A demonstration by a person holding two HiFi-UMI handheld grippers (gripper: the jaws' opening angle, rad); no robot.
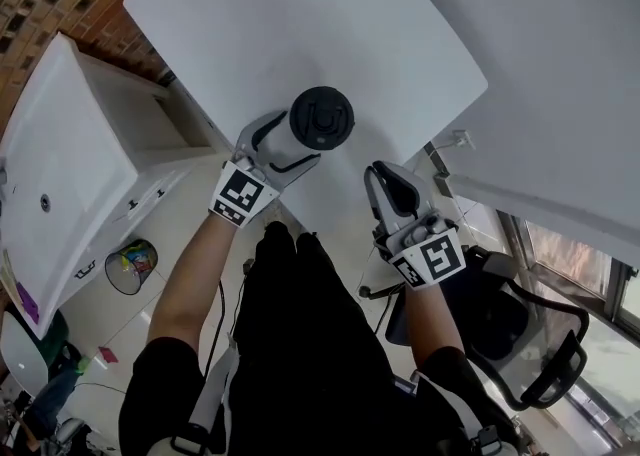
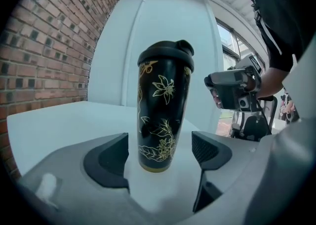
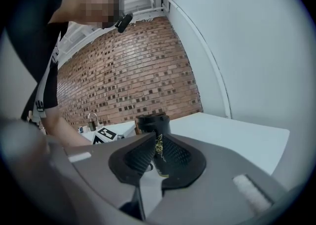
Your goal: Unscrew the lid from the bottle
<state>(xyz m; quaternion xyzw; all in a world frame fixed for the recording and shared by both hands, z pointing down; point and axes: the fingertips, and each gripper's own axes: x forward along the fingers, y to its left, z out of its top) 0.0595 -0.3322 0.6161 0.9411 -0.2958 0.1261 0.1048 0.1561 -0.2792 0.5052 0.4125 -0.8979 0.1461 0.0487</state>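
Two grippers are pointing toward one bottle on the white table. On the left, the left gripper is holding its jaws spread wide, one on each side of the black bottle with gold flowers, not touching it. The bottle is standing straight up, its long side running up and down, its black lid sitting on top. On the right, the right gripper is showing jaws almost pressed together, pinching nothing.
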